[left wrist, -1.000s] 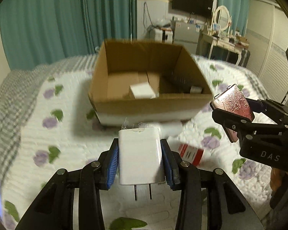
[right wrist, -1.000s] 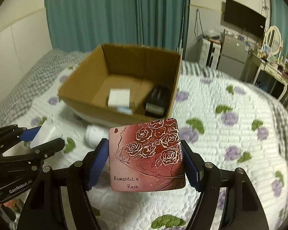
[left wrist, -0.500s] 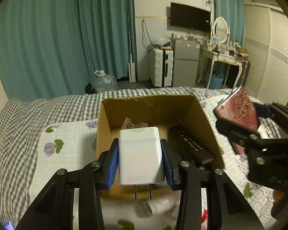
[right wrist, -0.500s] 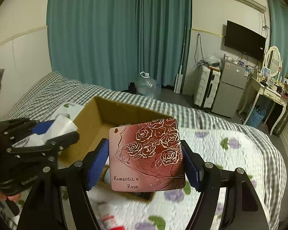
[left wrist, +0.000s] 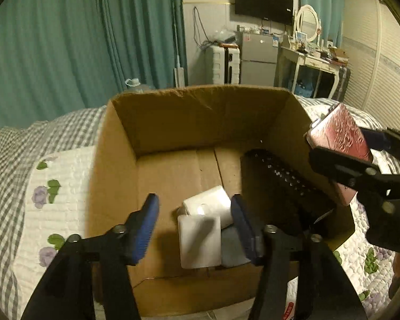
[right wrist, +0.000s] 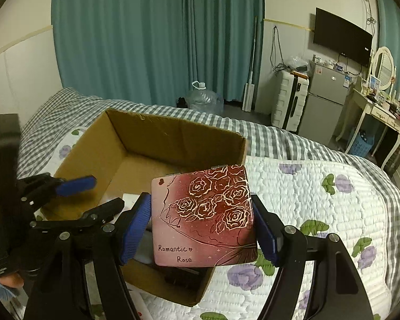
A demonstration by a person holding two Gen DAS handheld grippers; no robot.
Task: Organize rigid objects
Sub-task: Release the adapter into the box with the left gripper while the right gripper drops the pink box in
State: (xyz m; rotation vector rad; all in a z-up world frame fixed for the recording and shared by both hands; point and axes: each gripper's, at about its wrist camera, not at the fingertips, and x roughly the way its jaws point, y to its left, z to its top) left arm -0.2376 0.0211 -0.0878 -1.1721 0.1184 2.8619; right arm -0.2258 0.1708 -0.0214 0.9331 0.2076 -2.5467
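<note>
An open cardboard box [left wrist: 189, 117] stands on the bed; it also shows in the right wrist view [right wrist: 173, 138]. My left gripper [left wrist: 194, 213] is open above the box. A white charger [left wrist: 198, 240] lies on the box floor below it, beside a white block [left wrist: 210, 205] and a black perforated object [left wrist: 282, 184]. My right gripper [right wrist: 201, 216] is shut on a red rose-patterned case [right wrist: 202, 216] marked "Romantic Rose", held over the box's right wall. The case also shows in the left wrist view [left wrist: 338, 138].
The bed has a white floral quilt [right wrist: 320, 192] and a grey checked blanket [left wrist: 10, 154]. A red-and-white item [left wrist: 290, 306] lies in front of the box. Teal curtains, a fridge, a suitcase and a dressing table stand behind.
My left gripper moved over the box, opened and let go of the white charger, which now lies in the box. My right gripper moved with the case to the box's right wall.
</note>
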